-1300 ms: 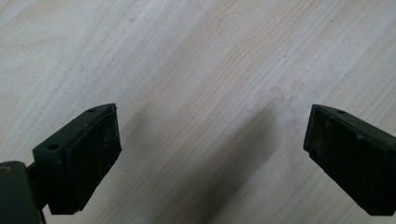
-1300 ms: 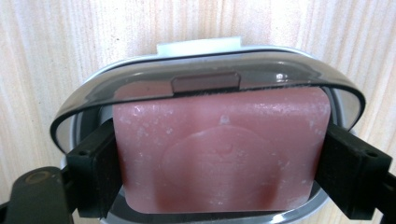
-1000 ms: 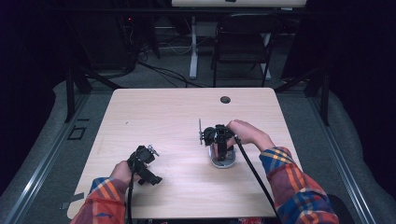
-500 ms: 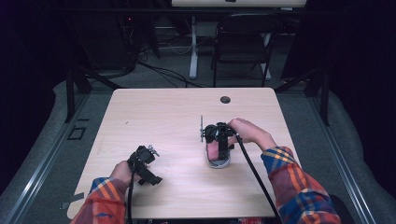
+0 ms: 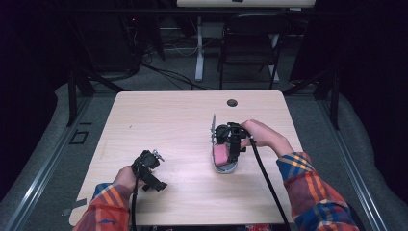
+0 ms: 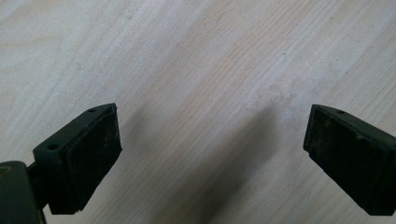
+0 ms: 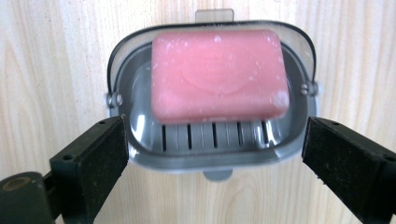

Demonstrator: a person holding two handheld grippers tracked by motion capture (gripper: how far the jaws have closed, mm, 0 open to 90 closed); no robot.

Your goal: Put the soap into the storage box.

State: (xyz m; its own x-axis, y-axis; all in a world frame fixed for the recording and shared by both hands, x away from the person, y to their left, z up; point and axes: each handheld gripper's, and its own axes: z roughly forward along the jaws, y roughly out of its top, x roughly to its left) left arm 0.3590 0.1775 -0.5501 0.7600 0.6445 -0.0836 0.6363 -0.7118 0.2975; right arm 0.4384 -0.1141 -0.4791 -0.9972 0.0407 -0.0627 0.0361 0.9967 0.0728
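A pink bar of soap lies in a grey soap dish on the wooden table, right of centre. My right gripper hangs over the dish's near end, open. Its jaws stand either side of the dish, and I cannot tell if they touch it. From above, the soap shows just below that gripper. My left gripper rests low at the front left. It is open over bare wood, with nothing between its pads.
A dark round hole sits near the table's far edge. Beyond the table stand a black chair and cables on the floor. Each gripper's cable trails back to the front edge.
The right gripper has drawn back slightly from the dish, so the pink soap shows more in the high view. The left gripper has stayed put.
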